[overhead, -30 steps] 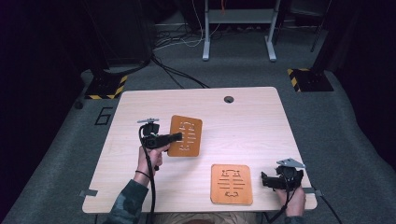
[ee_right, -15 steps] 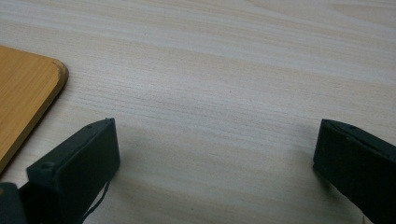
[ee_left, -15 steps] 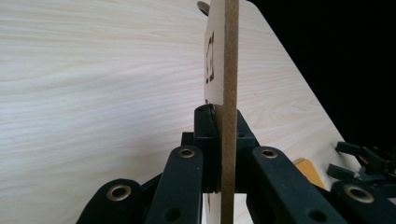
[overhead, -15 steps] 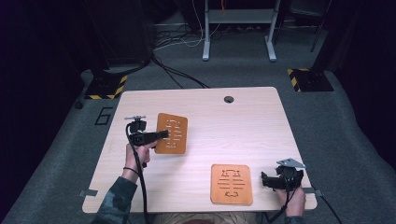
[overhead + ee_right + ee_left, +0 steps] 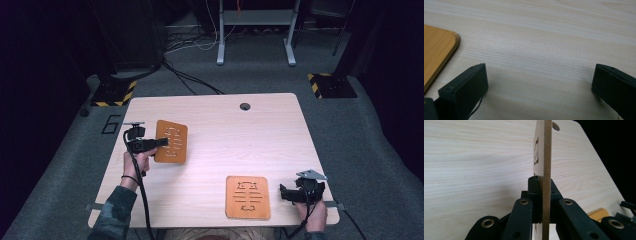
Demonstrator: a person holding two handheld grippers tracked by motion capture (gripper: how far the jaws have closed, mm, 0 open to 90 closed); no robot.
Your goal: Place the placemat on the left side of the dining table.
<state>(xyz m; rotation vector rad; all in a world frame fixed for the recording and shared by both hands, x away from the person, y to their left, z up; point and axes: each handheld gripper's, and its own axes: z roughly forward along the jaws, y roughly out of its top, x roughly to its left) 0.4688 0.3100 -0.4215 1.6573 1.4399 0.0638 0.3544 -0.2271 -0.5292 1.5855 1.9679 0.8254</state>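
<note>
Two orange-brown wooden boards with cut-out slots are in play. My left gripper (image 5: 161,142) is shut on the left edge of one board (image 5: 171,141) above the table's left side. From the left gripper view that board (image 5: 546,150) stands edge-on, pinched between the black jaws of the left gripper (image 5: 543,197). A second board (image 5: 247,197) lies flat near the front edge, its corner (image 5: 436,55) seen at the left of the right gripper view. My right gripper (image 5: 283,193) rests just right of it, and the right gripper (image 5: 539,82) is open over bare wood.
The light wooden table (image 5: 225,130) has a round cable hole (image 5: 244,106) at its far edge. Grey carpet surrounds it, with a metal stand (image 5: 255,30) and cables behind, and yellow-black striped floor plates (image 5: 330,85) at both sides.
My left gripper has carried its board to the left and slightly farther from the person. The right gripper and the flat board have stayed put.
</note>
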